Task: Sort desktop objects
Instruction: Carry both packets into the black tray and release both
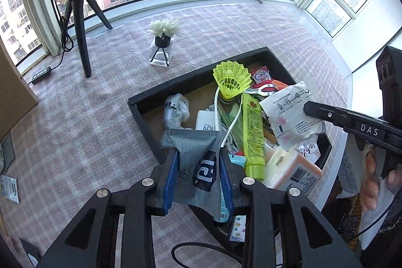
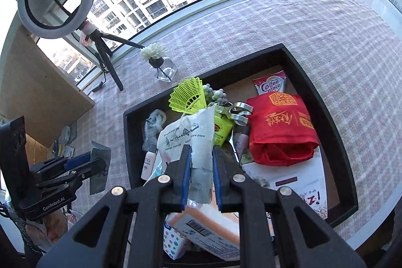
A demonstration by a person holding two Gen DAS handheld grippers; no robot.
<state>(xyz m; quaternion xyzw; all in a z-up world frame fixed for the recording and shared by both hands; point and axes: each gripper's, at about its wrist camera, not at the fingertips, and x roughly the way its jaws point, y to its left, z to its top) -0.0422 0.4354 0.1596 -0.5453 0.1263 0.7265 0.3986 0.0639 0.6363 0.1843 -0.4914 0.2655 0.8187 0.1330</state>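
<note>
My left gripper [image 1: 198, 157] is shut on a grey striped pouch [image 1: 193, 142] with a dark label, held over the near-left corner of the black tray [image 1: 191, 77]. In the right wrist view that left gripper [image 2: 96, 163] and the grey pouch [image 2: 100, 167] hang left of the black tray [image 2: 314, 92]. My right gripper [image 2: 201, 152] is shut on a crumpled white paper packet [image 2: 191, 132] above the tray's contents. From the left wrist view the right gripper [image 1: 307, 109] grips the white packet [image 1: 291, 112] from the right. A person's hand [image 1: 371, 167] holds it.
The tray holds a yellow shuttlecock [image 1: 232, 79], a yellow-green tube [image 1: 253, 132], a red cloth bag [image 2: 281, 132], a Coffee-mate sachet [image 2: 270, 86] and an orange tissue pack [image 1: 294, 170]. A flower vase [image 1: 163, 42], a ring-light tripod [image 2: 105, 54] and a cardboard box [image 2: 37, 82] stand on the checked cloth.
</note>
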